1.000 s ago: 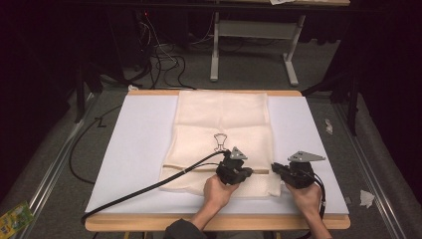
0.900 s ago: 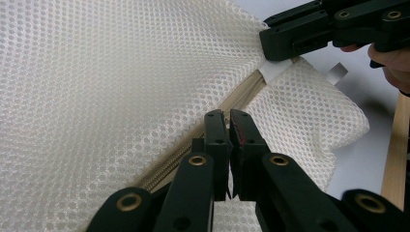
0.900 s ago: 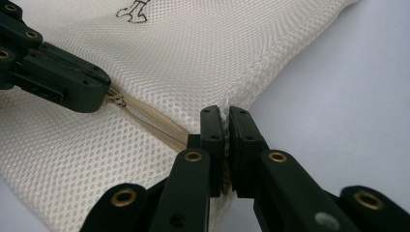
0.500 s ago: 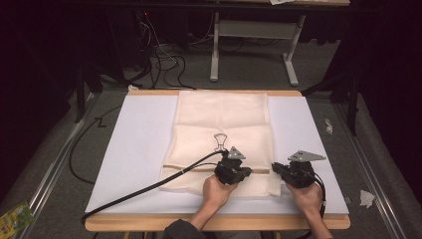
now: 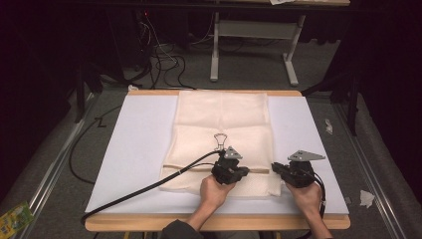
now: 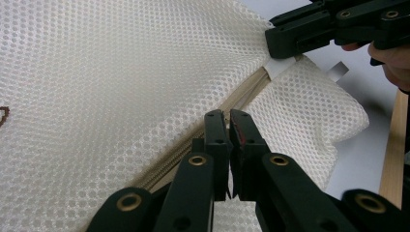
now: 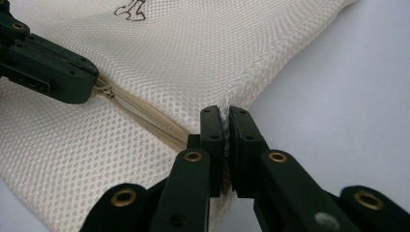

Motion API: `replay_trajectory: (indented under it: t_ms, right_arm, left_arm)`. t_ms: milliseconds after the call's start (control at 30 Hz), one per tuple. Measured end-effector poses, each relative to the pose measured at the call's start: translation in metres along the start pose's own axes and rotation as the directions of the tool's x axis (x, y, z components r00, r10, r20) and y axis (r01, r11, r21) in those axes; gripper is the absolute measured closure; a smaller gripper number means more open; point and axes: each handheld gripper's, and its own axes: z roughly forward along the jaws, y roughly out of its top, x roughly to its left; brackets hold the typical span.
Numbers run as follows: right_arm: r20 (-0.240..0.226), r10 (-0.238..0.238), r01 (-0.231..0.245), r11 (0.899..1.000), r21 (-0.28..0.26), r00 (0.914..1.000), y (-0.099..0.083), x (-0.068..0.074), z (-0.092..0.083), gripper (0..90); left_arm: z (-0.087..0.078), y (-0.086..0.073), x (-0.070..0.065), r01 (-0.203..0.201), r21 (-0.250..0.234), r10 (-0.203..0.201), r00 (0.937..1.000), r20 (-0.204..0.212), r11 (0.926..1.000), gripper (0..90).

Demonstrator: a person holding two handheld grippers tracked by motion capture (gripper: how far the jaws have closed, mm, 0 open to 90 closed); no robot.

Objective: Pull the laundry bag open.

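white table top (image 5: 139,149), tangled cables on the floor behind (image 5: 159,55), metal stand legs (image 5: 254,45), green packet lay bottom left (image 5: 14,219)

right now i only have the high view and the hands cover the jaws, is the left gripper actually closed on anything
observer: Yes. In the left gripper view, the left gripper has its jaws shut right on the zipper line of the mesh bag.
operator: on the slider or just mesh
observer: The right gripper view shows the zipper slider right at the tip of the left jaws. It looks pinched there.
operator: and the right one
observer: The right gripper is shut on the bag's side edge where the zipper ends, pinching a white tab.
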Motion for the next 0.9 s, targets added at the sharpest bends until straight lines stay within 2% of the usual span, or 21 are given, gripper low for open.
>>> replay_trajectory:
  t_ms: [900]
  right_arm:
    - [0.000, -0.005, 0.005, 1.000, 0.003, 1.0000, 0.0019, 0.0009, -0.0006, 87.0]
  left_arm:
    - [-0.0057, -0.0022, 0.0040, -0.003, -0.001, 0.003, 1.0000, -0.006, 1.0000, 87.4]
